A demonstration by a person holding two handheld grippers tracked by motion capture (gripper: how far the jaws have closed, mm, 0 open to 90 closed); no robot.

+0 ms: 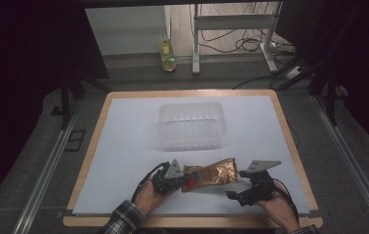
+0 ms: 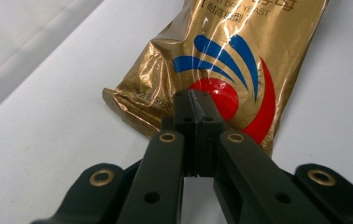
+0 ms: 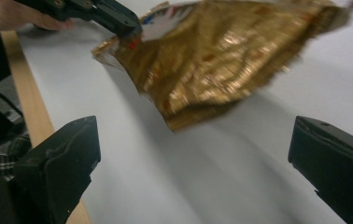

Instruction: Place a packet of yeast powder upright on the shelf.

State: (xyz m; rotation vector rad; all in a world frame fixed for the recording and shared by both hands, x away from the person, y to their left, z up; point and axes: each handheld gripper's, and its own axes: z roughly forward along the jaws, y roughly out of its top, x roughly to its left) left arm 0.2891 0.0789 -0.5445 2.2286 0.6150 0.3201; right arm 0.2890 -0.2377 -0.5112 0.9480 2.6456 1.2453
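High view, items listed from 9 o'clock across to 3 o'clock. Item one: a person's left hand in a plaid sleeve [image 1: 124,217], entering at 7 o'clock and holding the left gripper [image 1: 185,181]. Its jaws are closed tight on the near end of item two; in the left gripper view the two black jaws meet with no gap, pinching the crimped edge of the packet just below its red disc.

Item two: a gold foil packet with red and blue swirl print [image 1: 211,175], lying lengthwise across the near middle of the white table sheet [image 1: 124,146], its left end in the left gripper, its right end pointing toward 3 o'clock. In the left gripper view the packet [image 2: 221,60] runs up toward 12 o'clock, printed face showing. In the right gripper view its plain gold side [image 3: 221,60] hangs slightly raised above the sheet, blurred, with the left gripper [image 3: 130,25] clamped on its far corner at 11 o'clock.

Item three: a clear ribbed plastic tub [image 1: 191,125], at 12 o'clock from the packet, well apart from it, upright.

Item four: the right gripper [image 1: 235,187], held in the right hand [image 1: 280,209] at 5 o'clock. Its jaws stand wide apart and hold nothing, just beside the packet's right end without touching it.

Item five: a yellow bottle [image 1: 167,52] on the floor beyond the table, at 12 o'clock.
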